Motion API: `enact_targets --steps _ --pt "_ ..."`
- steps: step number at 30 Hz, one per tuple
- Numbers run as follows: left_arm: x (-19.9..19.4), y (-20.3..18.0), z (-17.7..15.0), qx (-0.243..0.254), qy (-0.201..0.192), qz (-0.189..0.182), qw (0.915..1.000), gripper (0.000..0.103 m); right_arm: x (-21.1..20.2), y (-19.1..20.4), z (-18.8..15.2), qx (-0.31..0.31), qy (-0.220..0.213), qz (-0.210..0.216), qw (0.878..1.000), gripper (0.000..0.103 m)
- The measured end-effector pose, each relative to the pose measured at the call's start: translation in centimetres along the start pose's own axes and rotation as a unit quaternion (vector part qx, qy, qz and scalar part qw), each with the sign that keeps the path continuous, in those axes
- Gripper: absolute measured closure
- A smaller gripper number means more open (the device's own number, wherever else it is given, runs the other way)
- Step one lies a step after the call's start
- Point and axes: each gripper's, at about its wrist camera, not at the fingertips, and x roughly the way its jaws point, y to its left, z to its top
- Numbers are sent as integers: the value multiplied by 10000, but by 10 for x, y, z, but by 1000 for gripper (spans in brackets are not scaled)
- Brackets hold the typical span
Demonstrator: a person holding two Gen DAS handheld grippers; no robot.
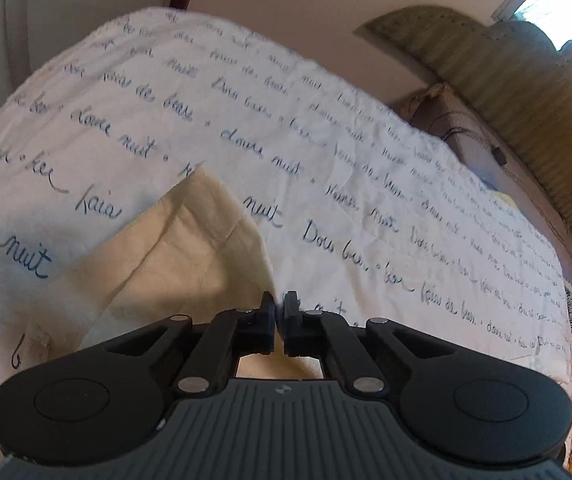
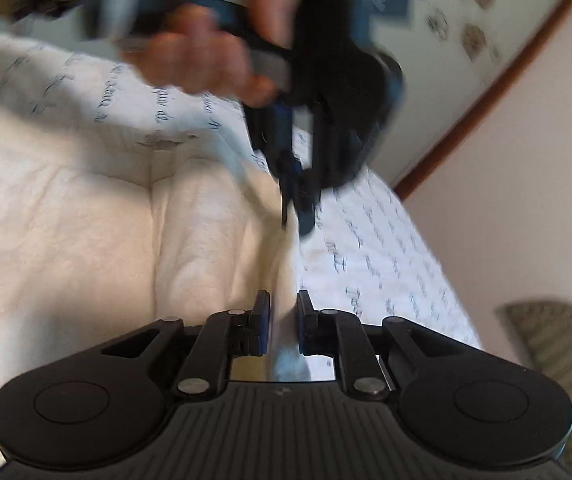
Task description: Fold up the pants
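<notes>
The cream pants (image 2: 85, 240) lie spread on a bed under a white quilt (image 1: 326, 140) printed with blue script. Both grippers hold the same edge: the left gripper (image 1: 279, 306) has its jaws pressed shut on a corner of cloth, and the right gripper (image 2: 283, 304) has its jaws clamped on a fold of fabric nearer the camera, with the left gripper and the hand (image 2: 205, 60) holding it blurred beyond. The fabric looks light, limp and creasing easily, so it should drape and sag; hems and seam edges seem the best holds. The quilt is soft and wrinkled. A woven headboard (image 1: 526, 92) stands far right by pale walls.
</notes>
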Motion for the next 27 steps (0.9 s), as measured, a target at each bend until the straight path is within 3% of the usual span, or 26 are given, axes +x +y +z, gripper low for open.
enact_targets --steps 3,5,8,9,11,15,20,23,27 --pt "-37 -14 -8 313 -897 29 9955 99 -9 -13 -9 236 33 -160 9996 89" --pt "-55 -23 -7 477 -1417 5 9888 98 -18 -25 -13 282 34 -514 9983 89" --pt "-64 -25 -2 358 -1697 1 9848 97 -31 -55 -18 495 16 -1322 9900 89" --pt "-65 -24 -3 334 -1765 41 9837 97 -34 -64 -20 648 18 -1370 9885 89" --pt "-65 -21 -12 384 -1868 45 9816 96 -41 -69 -26 863 -14 -1164 9894 89" --pt "-79 -16 -51 733 -2188 53 9730 96 -54 -26 -37 65 61 -1309 9914 93" --pt "-118 -11 -123 1052 -2469 -57 9633 97 -93 26 -50 -281 -106 -1067 9938 96" --pt "-138 0 -169 1021 -2471 -176 9634 97 -113 56 -58 -346 -98 -799 9962 96" --pt "-145 24 -214 711 -2230 -254 9719 97 -140 95 -68 -399 -26 -346 9986 96"
